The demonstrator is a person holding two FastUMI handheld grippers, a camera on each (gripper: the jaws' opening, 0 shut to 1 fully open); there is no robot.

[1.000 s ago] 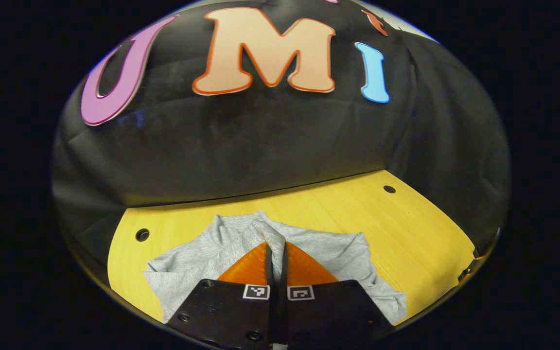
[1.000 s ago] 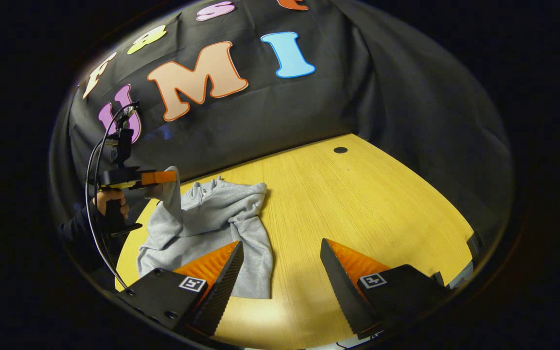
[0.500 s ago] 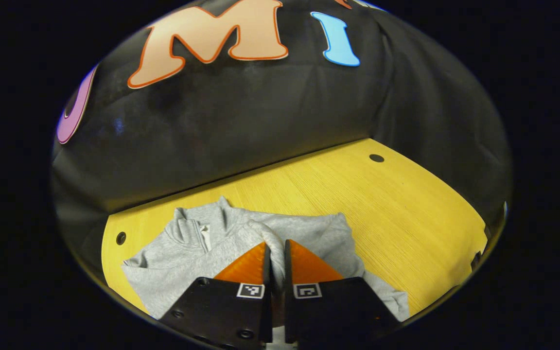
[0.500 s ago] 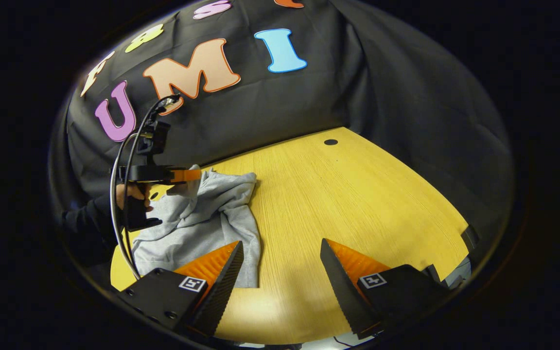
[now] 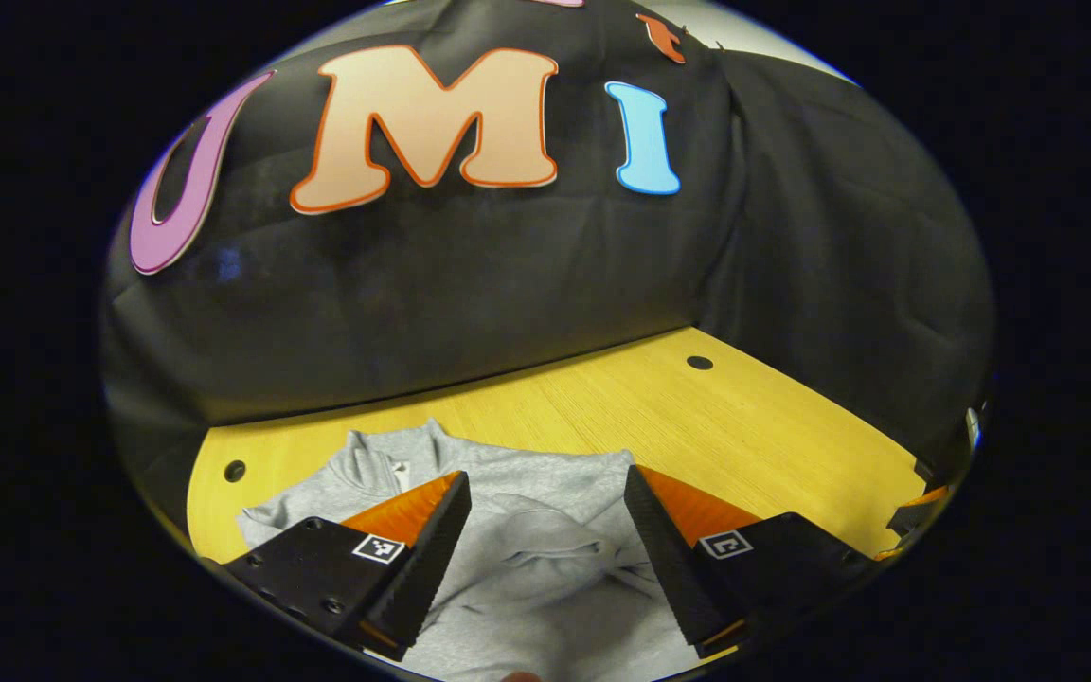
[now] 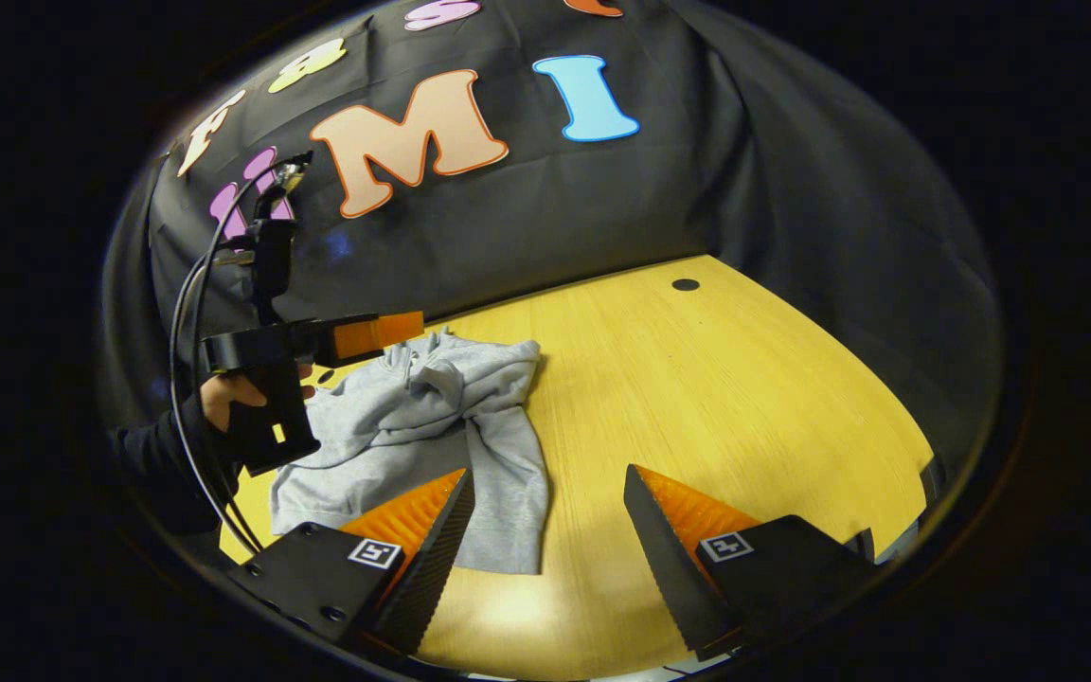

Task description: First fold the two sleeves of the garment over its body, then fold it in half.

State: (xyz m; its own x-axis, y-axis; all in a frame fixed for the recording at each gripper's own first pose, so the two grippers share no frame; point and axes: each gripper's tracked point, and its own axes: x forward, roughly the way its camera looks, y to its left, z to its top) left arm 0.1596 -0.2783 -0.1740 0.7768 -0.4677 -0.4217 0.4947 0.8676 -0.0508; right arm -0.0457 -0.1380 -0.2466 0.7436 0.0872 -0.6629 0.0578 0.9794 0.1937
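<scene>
Fabric fills the lower middle of the left gripper view: the grey garment (image 5: pixel 527 530) lies on the yellow table (image 5: pixel 773 426), collar toward the booth wall, with a sleeve (image 5: pixel 550 540) lying in soft ridges across its body. The left gripper (image 5: pixel 545 530) hangs just above it, fingers spread wide with nothing between them. In the right gripper view the same garment (image 6: pixel 432 417) sits at the table's (image 6: pixel 697 379) left part, bunched near the collar, one sleeve (image 6: pixel 512 483) trailing down toward the camera. The left gripper (image 6: pixel 384 332) shows there too, held by a hand (image 6: pixel 223 398) in a dark sleeve, level over the collar end and apart from the cloth. The right gripper (image 6: pixel 545 540) is low over the table with its fingers wide apart and empty, one finger over the garment's near hem, the other over bare wood. Judging by the creases and the way it slumps, the cloth is light, limp and thick enough to hold loose folds; it will drape and drag rather than keep a shape, so a pinch should probably take a doubled edge, a cuff or hem corner, and not the flat middle, where a single layer could slip or lift the layer beneath. Whether both sleeves already count as folded I cannot tell.
</scene>
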